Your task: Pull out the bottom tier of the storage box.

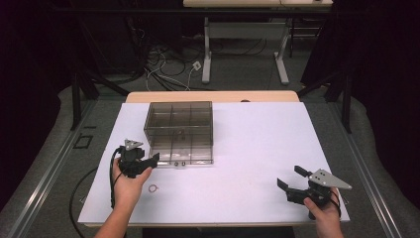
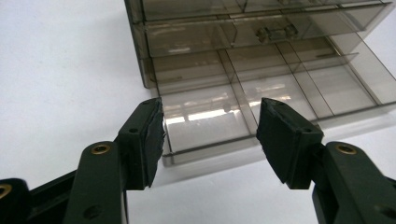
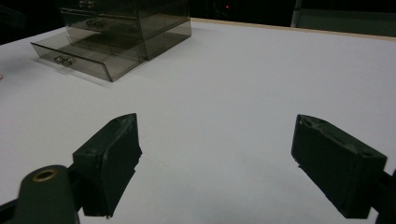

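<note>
A smoky clear drawer cabinet [image 1: 181, 121] stands on the white table top [image 1: 247, 148], left of centre. Its bottom drawer [image 1: 182, 154] is pulled out toward me and looks empty, with dividers inside. My left gripper [image 1: 148, 159] is open at the drawer's front left corner. In the left gripper view, the gripper [image 2: 212, 116] has nothing between its jaws and the drawer [image 2: 205, 116] lies just beyond them. My right gripper [image 1: 290, 176] is open near the front right of the table, and the right gripper view shows it [image 3: 217, 126] over bare table. A small ring [image 1: 153, 188] lies beside my left hand.
The cabinet [image 3: 126, 23] and its drawer [image 3: 84, 51] lie far to the left in the right gripper view. Beyond the table's far wooden edge [image 1: 213, 96] are cables on the floor and another table's legs [image 1: 245, 49]. A black cable [image 1: 81, 198] trails off the left edge.
</note>
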Motion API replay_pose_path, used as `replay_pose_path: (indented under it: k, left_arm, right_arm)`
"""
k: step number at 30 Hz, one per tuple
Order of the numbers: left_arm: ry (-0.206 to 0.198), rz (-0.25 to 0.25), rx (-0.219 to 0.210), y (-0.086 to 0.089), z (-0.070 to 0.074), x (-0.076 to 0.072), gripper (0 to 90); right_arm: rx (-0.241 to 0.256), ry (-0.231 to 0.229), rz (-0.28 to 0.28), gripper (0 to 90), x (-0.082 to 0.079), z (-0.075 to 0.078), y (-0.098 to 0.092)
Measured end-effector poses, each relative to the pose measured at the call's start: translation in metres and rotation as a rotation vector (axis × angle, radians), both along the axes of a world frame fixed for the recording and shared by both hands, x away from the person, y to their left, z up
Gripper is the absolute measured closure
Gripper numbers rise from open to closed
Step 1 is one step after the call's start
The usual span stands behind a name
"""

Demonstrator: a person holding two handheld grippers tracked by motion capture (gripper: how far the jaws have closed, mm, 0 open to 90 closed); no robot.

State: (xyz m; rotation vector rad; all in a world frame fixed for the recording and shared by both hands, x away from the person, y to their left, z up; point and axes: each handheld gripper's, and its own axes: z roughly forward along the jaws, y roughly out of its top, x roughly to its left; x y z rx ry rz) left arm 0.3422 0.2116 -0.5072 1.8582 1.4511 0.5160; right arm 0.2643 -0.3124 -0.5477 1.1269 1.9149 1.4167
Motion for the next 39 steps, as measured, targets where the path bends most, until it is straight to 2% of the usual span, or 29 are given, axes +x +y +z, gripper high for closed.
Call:
replay_pose_path:
  k: [5, 10, 14, 16, 22, 26, 39]
  left_arm:
    - [-0.017, 0.011, -0.021, 0.004, 0.002, -0.004, 41.4]
    - [-0.016, 0.012, -0.055, 0.007, 0.003, -0.007, 38.8]
    - [0.002, 0.016, -0.086, 0.008, 0.001, -0.01, 31.6]
    - [0.005, 0.007, -0.08, 0.008, 0.0, -0.013, 24.7]
    - [-0.005, -0.02, -0.082, 0.006, -0.002, -0.019, 16.3]
    - [-0.009, -0.031, -0.07, 0.004, -0.002, -0.024, 16.1]
    - [-0.033, -0.062, -0.117, -0.006, -0.009, -0.039, 15.7]
  right_arm:
    - [-0.001, 0.005, -0.001, 14.7, 0.0, 0.0, 0.0]
    - [-0.005, 0.005, -0.002, 14.7, 0.0, 0.0, 0.0]
    - [-0.004, 0.005, 0.0, 14.7, 0.0, 0.0, 0.0]
    - [-0.004, 0.005, 0.0, 14.7, 0.0, 0.0, 0.0]
    - [-0.008, 0.001, 0.006, 14.7, 0.001, -0.001, 0.001]
    - [-0.007, 0.003, 0.005, 14.7, 0.0, -0.001, 0.001]
    - [-0.006, 0.003, 0.005, 14.7, 0.0, -0.001, 0.001]
